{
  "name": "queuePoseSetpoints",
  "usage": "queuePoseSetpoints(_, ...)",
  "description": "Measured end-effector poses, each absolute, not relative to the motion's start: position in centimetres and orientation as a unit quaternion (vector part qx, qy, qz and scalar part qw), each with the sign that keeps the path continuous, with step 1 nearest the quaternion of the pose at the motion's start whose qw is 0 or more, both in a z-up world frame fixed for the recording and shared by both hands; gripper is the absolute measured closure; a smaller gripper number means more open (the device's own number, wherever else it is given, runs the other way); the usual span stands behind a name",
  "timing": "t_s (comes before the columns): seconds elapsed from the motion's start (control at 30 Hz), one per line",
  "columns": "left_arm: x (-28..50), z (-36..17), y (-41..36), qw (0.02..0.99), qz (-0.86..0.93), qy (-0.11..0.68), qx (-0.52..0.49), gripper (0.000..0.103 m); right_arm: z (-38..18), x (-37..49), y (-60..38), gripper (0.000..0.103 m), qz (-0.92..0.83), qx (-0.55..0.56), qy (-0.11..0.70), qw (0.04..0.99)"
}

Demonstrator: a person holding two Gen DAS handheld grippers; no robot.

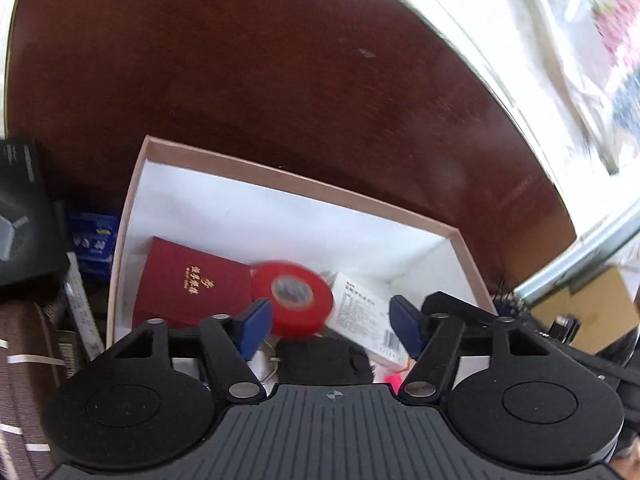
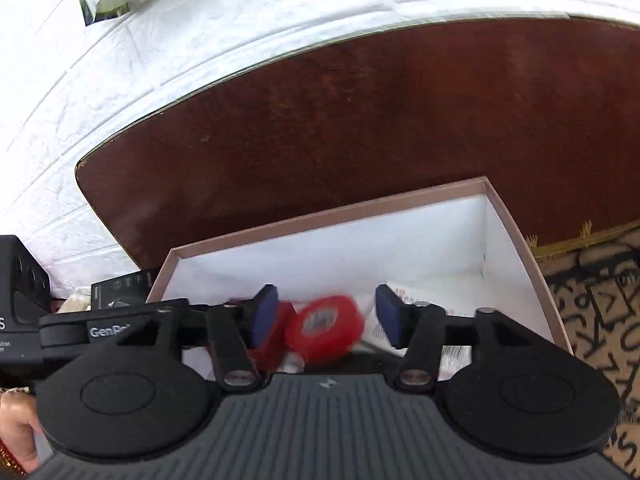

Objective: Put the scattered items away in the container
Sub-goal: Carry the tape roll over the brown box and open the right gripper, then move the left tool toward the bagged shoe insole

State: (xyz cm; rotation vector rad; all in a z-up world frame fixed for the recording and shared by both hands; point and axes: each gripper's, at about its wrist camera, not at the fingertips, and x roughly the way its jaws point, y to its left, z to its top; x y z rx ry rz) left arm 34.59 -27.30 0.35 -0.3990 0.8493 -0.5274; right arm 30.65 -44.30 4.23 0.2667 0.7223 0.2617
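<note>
A pink-rimmed cardboard box [image 1: 288,176] with a white inside stands on a dark red-brown table. In it lie a dark red booklet [image 1: 188,280], a white medicine carton [image 1: 368,316] and a black item [image 1: 324,360]. A red tape roll [image 1: 294,298], blurred by motion, is between the pads of my open left gripper [image 1: 332,324], touching neither. In the right wrist view the same red roll [image 2: 324,328] is blurred between the blue pads of my open right gripper [image 2: 326,318], above the box [image 2: 332,214].
Left of the box lie a blue packet [image 1: 94,240], a black carton [image 1: 24,208] and a white strip [image 1: 82,308]. A brown cardboard box [image 1: 588,312] stands at the right. A white brick wall [image 2: 160,40] backs the table. A patterned mat [image 2: 600,300] lies right.
</note>
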Motion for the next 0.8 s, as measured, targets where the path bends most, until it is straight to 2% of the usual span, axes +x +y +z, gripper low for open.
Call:
queuePoseSetpoints(0.13, 32.5, 1.3, -27.6, 0.874, -0.249, 0.389, -0.153, 0.019, 4.1, 28.9, -44.9, 0.024, 0.11, 0.129, 0.359, 0.918)
queuePoseSetpoints(0.17, 31.8, 1.6, -27.7, 0.878, -0.251, 0.383, -0.139, 0.017, 4.1, 28.6, -45.1, 0.015, 0.11, 0.135, 0.362, 0.916)
queuePoseSetpoints(0.2, 30.9, 2.1, -27.8, 0.885, -0.252, 0.372, -0.12, 0.016, 4.2, 28.0, -45.4, 0.009, 0.111, 0.143, 0.362, 0.914)
queuePoseSetpoints(0.27, 29.1, 3.1, -28.1, 0.903, -0.228, 0.356, -0.081, 0.0, 4.6, 26.8, -45.8, 0.008, 0.113, 0.163, 0.359, 0.912)
queuePoseSetpoints(0.37, 25.9, 4.4, -27.3, 0.922, -0.233, 0.307, -0.049, 0.0, 5.9, 25.3, -46.3, 0.001, 0.106, 0.182, 0.357, 0.91)
queuePoseSetpoints(0.53, 21.3, 6.0, -26.4, 0.94, -0.201, 0.275, -0.016, 0.0, 7.1, 22.0, -45.1, 0.001, 0.13, 0.193, 0.365, 0.901)
queuePoseSetpoints(0.8, 14.6, 7.8, -23.6, 0.949, -0.177, 0.261, 0.014, 0.0, 8.9, 15.1, -41.4, 0.0, 0.155, 0.136, 0.339, 0.918)
